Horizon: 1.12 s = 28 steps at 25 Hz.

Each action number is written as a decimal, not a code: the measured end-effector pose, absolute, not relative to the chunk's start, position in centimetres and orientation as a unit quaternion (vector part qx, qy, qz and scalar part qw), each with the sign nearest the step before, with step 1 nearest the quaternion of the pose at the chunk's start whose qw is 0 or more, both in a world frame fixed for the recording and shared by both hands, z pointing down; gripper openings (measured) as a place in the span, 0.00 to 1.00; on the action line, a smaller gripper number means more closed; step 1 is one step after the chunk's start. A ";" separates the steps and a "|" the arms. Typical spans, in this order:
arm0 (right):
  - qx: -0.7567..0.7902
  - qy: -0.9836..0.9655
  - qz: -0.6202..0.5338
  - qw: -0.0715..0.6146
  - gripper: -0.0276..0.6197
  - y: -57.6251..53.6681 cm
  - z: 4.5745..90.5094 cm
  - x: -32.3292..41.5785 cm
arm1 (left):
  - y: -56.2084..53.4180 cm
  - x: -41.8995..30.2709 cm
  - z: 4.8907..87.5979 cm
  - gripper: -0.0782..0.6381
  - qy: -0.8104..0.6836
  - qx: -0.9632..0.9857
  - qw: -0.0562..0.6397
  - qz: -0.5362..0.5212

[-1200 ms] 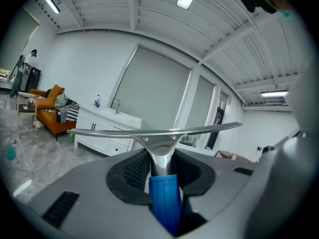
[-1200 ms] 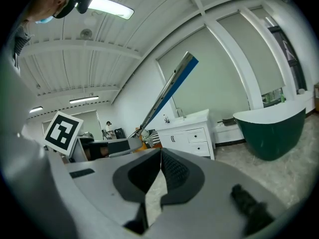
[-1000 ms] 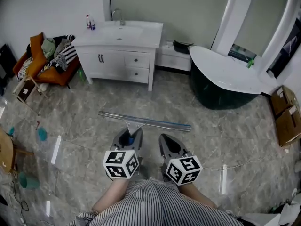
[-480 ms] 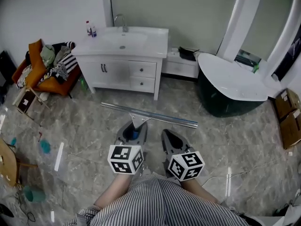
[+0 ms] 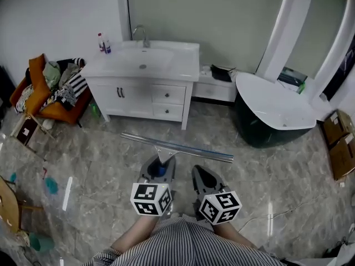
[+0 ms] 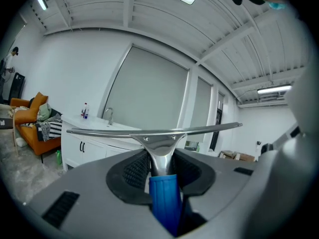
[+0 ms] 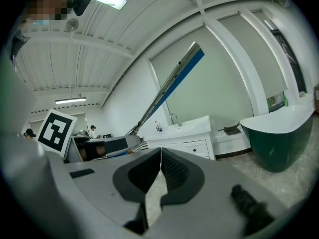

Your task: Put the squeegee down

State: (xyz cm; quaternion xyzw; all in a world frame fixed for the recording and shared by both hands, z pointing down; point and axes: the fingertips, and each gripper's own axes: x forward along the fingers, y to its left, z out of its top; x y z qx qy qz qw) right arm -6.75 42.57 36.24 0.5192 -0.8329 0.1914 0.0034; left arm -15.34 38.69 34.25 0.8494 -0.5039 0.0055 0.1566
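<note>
A squeegee (image 5: 176, 147) with a long metal blade and a blue handle (image 6: 164, 203) hangs level in the air above the floor. My left gripper (image 5: 161, 160) is shut on its handle and neck, with the blade (image 6: 149, 131) crossing just beyond the jaws. In the right gripper view the same squeegee (image 7: 169, 83) slants up to the left. My right gripper (image 5: 203, 172) is beside the left one, its jaws closed together with nothing between them. Both point toward the white vanity (image 5: 143, 73).
A white vanity with a sink (image 5: 145, 60) and two bottles (image 5: 103, 42) stands ahead. A dark green tub (image 5: 274, 112) sits at the right, an orange chair with clothes (image 5: 47, 90) at the left, cardboard boxes (image 5: 339, 143) at far right. A cable (image 5: 266, 206) lies on the marble floor.
Both grippers and the squeegee have moved forward toward the vanity, which now sits lower and nearer in the head view. The grip on the squeegee is unchanged.
</note>
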 end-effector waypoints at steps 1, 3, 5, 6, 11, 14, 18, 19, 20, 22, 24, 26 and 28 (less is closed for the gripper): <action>0.519 -0.833 0.193 0.005 0.07 42.1 36.3 -6.9 | 38.3 -15.5 34.5 0.28 -0.504 0.849 0.159 0.007; 0.518 -0.832 0.197 0.008 0.07 41.3 36.7 -7.2 | 37.5 -15.8 35.0 0.28 -0.503 0.848 0.167 0.010; 0.517 -0.831 0.206 0.010 0.07 40.3 37.2 -7.3 | 36.6 -15.9 35.6 0.29 -0.503 0.846 0.176 0.012; 0.516 -0.831 0.209 0.010 0.07 39.8 37.5 -7.3 | 36.2 -16.0 35.8 0.28 -0.502 0.846 0.178 0.013; 0.514 -0.831 0.211 0.005 0.07 36.8 37.8 -7.0 | 33.3 -15.9 36.2 0.28 -0.511 0.842 0.171 0.018; 0.511 -0.833 0.212 0.006 0.07 34.2 37.8 -6.6 | 31.2 -15.7 36.2 0.28 -0.517 0.839 0.170 0.018; 0.504 -0.837 0.212 0.008 0.07 30.8 38.1 -6.3 | 27.6 -15.2 36.8 0.28 -0.522 0.835 0.173 0.024; 0.502 -0.839 0.211 0.009 0.07 29.8 38.2 -6.1 | 26.5 -15.0 36.9 0.29 -0.523 0.834 0.173 0.023; 0.501 -0.839 0.212 0.010 0.07 28.7 38.4 -5.8 | 25.4 -14.7 36.8 0.28 -0.524 0.834 0.172 0.022; 0.503 -0.837 0.216 0.006 0.07 26.3 38.4 -4.9 | 23.4 -14.0 36.7 0.28 -0.524 0.834 0.171 0.024; 0.503 -0.837 0.213 -0.001 0.07 23.6 37.8 -4.0 | 21.1 -13.3 36.4 0.29 -0.525 0.834 0.168 0.026; 0.500 -0.841 0.207 -0.004 0.07 20.9 37.0 -3.4 | 18.5 -12.7 36.1 0.28 -0.530 0.832 0.165 0.025; 0.494 -0.845 0.204 -0.002 0.07 18.6 36.8 -2.8 | 16.2 -12.1 35.8 0.28 -0.534 0.829 0.164 0.023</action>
